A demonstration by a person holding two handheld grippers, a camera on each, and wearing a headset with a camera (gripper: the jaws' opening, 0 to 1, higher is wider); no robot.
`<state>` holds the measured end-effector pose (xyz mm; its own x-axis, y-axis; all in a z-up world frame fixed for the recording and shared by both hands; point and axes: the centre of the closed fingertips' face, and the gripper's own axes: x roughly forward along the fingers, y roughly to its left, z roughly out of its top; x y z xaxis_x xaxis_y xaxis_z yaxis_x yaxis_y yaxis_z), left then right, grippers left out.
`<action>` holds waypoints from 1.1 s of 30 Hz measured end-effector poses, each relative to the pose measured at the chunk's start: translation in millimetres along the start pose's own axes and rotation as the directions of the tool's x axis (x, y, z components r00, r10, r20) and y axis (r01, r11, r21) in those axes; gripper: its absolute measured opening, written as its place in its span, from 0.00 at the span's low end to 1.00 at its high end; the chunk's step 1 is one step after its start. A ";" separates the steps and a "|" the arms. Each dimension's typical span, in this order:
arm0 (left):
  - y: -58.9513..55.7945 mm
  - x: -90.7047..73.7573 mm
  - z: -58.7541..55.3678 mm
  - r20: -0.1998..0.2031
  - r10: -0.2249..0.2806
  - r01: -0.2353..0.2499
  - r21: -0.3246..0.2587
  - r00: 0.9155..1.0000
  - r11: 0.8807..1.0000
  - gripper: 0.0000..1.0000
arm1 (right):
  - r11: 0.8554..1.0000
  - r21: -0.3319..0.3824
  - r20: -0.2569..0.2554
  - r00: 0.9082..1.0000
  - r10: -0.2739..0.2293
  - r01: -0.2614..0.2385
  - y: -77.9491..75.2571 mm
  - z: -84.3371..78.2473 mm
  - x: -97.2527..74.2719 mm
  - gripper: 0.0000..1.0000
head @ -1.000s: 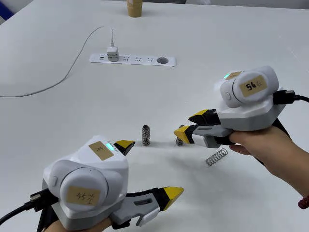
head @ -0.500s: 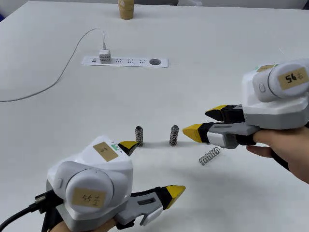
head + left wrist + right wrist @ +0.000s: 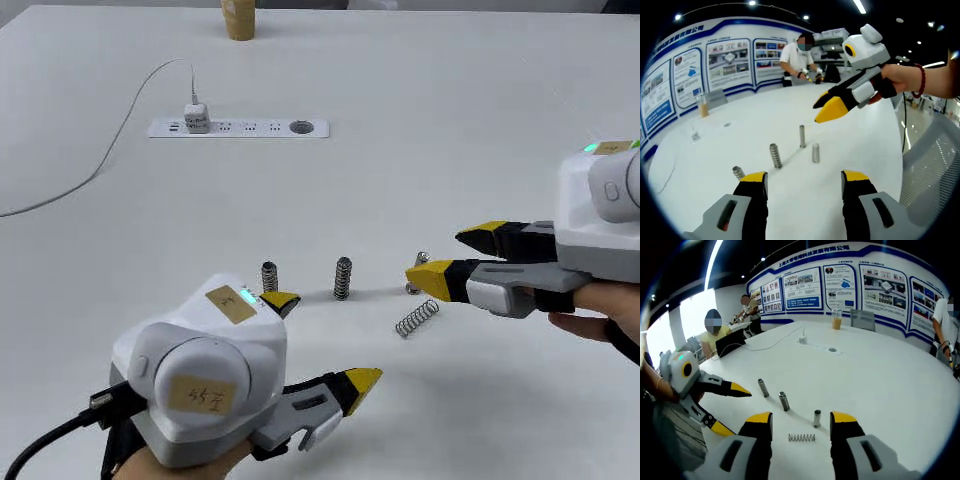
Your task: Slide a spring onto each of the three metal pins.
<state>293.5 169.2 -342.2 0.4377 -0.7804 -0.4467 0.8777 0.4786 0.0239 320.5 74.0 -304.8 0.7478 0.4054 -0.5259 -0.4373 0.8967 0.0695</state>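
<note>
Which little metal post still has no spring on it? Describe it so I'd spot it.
On the white table, three pins stand in a row. The bare pin is the end one nearest the right gripper, beside the loose spring. It is smooth, while the other two pins wear coils.

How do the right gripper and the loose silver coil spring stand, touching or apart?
Apart. Right gripper view shows bare table between the loose coil spring and both fingers.
</note>
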 end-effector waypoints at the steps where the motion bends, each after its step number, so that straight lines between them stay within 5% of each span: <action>1: -0.3 1.5 0.7 0.001 -0.003 0.003 -0.001 1.000 1.000 0.60 | 1.000 0.001 0.004 1.000 -0.002 0.002 -0.9 -0.9 -1.8 0.48; 15: -7.7 36.2 6.8 -0.013 -0.034 0.034 0.011 0.999 0.999 0.47 | 1.000 0.029 0.008 1.000 0.001 -0.001 -10.5 -24.2 -24.4 0.52; 33: -15.9 73.9 -2.4 -0.056 -0.084 0.084 -0.007 0.995 0.996 0.26 | 0.999 0.039 -0.016 1.000 -0.020 0.021 -17.8 -47.9 -33.4 0.52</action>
<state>311.5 104.8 -377.8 0.3505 -0.7944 -0.4962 0.9100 0.4141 -0.0201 279.4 35.9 -329.1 0.7485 0.3845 -0.5403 -0.4018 0.9111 0.0918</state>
